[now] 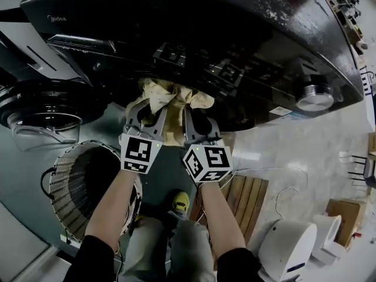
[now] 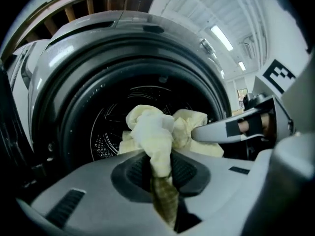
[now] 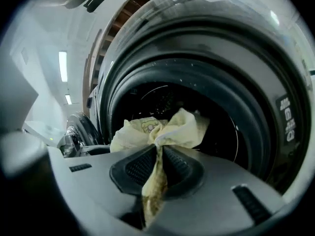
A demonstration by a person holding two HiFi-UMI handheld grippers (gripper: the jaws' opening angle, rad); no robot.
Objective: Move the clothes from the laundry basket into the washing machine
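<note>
Gray floor (image 1: 294,151), dark washer (image 1: 194,34) ahead. Left tool (image 1: 150,106) and right tool (image 1: 195,113) each pinch the yellow cloth (image 1: 164,93) at its mouth; let go too soon, it may slide off the rim.

The washing machine's (image 1: 176,16) round mouth stood open, and the dark drum (image 2: 110,127) behind it looked clear, though dimly seen. The yellow cloth (image 2: 157,129), bunched, filled the lower middle of that opening, leaving room above and to either side inside the rubber door seal (image 2: 74,107). The left gripper (image 1: 148,107) and right gripper (image 1: 197,113) sat close together, with little gap between them. The open door (image 1: 44,122) flanked the left, and the laundry basket (image 1: 76,187) stood near-left.
</note>
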